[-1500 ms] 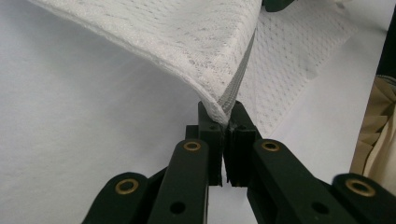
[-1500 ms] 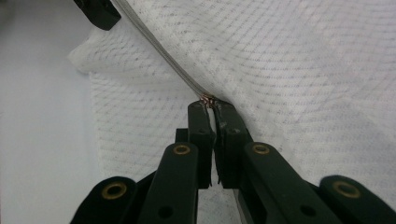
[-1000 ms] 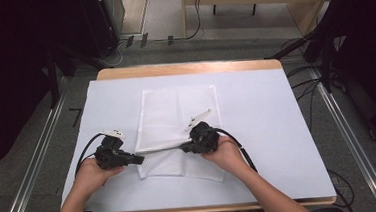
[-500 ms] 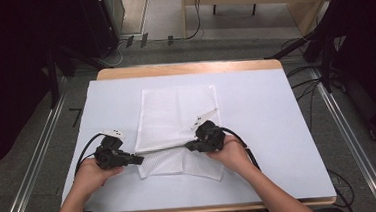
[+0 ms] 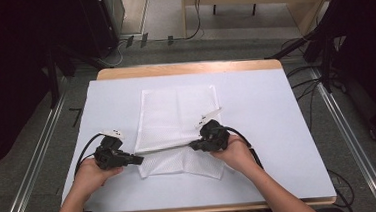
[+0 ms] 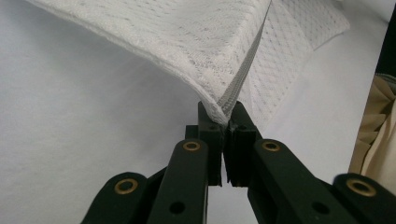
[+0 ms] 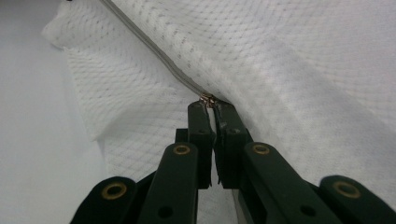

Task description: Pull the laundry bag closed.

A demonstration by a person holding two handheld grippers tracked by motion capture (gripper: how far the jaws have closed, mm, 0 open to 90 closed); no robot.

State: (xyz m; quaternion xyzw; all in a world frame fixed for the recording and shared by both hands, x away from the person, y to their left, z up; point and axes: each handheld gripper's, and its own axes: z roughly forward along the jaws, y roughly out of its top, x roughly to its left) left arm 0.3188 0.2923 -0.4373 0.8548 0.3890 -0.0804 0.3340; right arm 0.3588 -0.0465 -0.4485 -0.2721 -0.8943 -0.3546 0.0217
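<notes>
Pinching mesh bag (image 5: pixel 177 119) zipper edge: left gripper (image 5: pixel 134 160) clamped on corner, right gripper (image 5: pixel 195 145) clamped on zipper pull (image 7: pixel 207 100); open table (image 5: pixel 278 130) at 3 o'clock.

The bag (image 5: pixel 177 127) runs off the top edge in both gripper views; its corner by the zipper (image 7: pixel 154 51) sits hidden between the left fingers (image 6: pixel 212 135).

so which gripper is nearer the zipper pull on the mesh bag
Right. The right gripper is shut on the zipper pull; the left gripper clamps the mesh bag at its far end.
</notes>
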